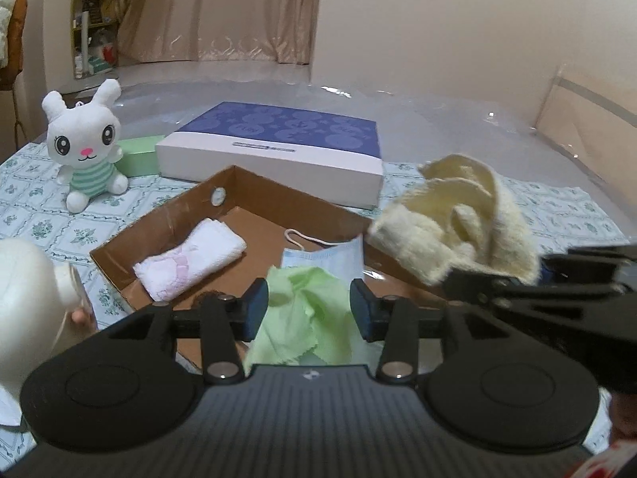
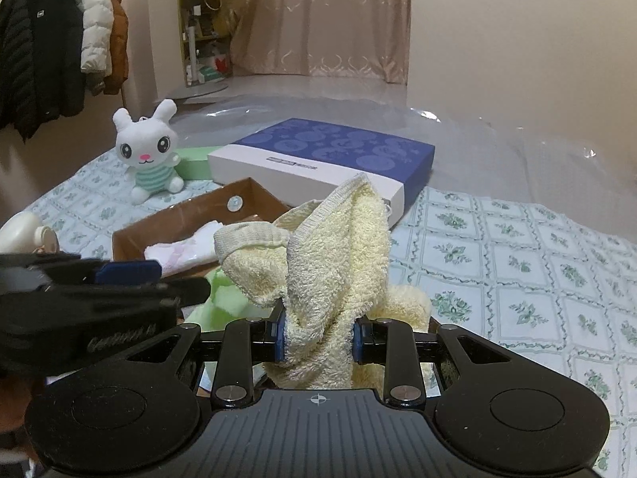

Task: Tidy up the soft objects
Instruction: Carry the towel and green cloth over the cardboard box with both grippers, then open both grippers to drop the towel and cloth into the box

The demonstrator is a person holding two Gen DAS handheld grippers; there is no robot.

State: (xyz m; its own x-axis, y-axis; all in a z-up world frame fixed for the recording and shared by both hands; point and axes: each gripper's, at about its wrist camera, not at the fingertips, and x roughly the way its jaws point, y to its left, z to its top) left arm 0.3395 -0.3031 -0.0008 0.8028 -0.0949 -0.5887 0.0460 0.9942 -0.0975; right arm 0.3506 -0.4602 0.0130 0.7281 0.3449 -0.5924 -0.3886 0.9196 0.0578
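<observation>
Two tongs [image 1: 309, 310], face mask [image 1: 330, 257] half-covered

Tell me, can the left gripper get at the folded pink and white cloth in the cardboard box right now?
Probably yes. The left gripper is open, the pink and white cloth lies uncovered in the cardboard box, left of the green cloth.

Right gripper [image 1: 497, 283] is blurred in the left wrist view and cut by the right edge. Left gripper [image 2: 131, 275] is smeared likewise in the right wrist view. White bottle [image 1: 24, 298] is cropped at the left edge. Face mask [image 1: 326, 257] is partly covered by the green cloth [image 1: 302, 314]. Box label text [image 1: 262, 145] cannot be read. Pink towel [image 2: 179, 253] is half hidden behind the yellow towel [image 2: 338, 247].
</observation>
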